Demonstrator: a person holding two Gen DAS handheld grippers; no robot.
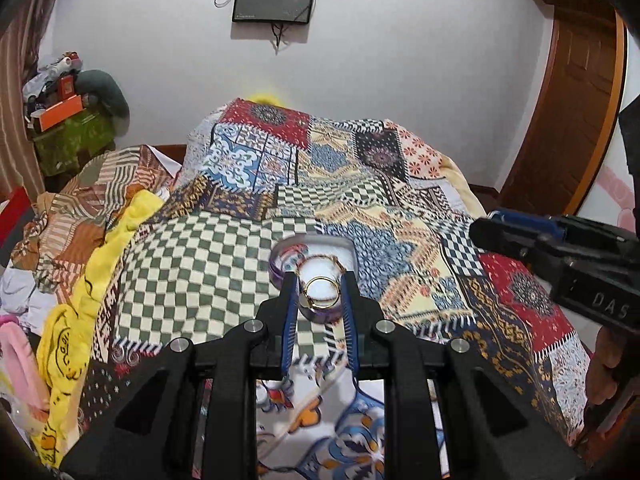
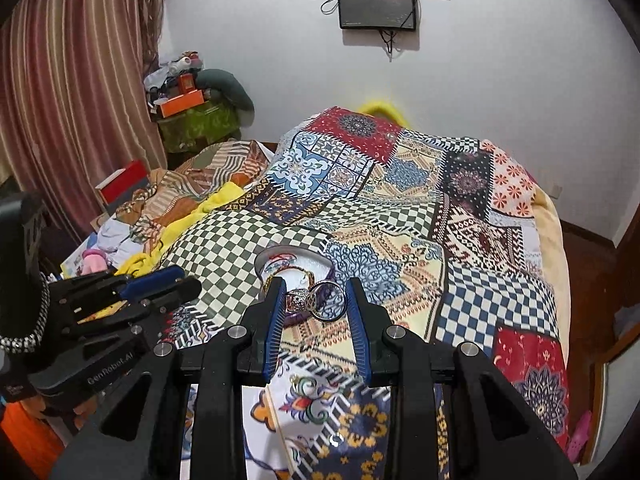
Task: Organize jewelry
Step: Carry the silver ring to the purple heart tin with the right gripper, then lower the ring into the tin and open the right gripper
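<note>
A small clear jewelry box with a purple rim [image 1: 312, 268] lies on the patchwork bedspread [image 1: 224, 248], its lid open behind it. In the left wrist view a gold ring [image 1: 320, 290] sits on the white pad inside, right between the tips of my left gripper [image 1: 319, 284], whose jaws stand slightly apart around the box. In the right wrist view my right gripper [image 2: 314, 296] is open, and a silver ring with an ornate head [image 2: 316, 300] lies between its fingertips at the box's [image 2: 288, 268] near edge. A thin gold chain [image 2: 292, 270] lies in the box.
The right gripper shows at the right edge of the left wrist view [image 1: 560, 252], and the left gripper at the left of the right wrist view [image 2: 132, 300]. Crumpled yellow cloth [image 1: 80, 300] and clothes lie left. A wooden door [image 1: 572, 112] stands right.
</note>
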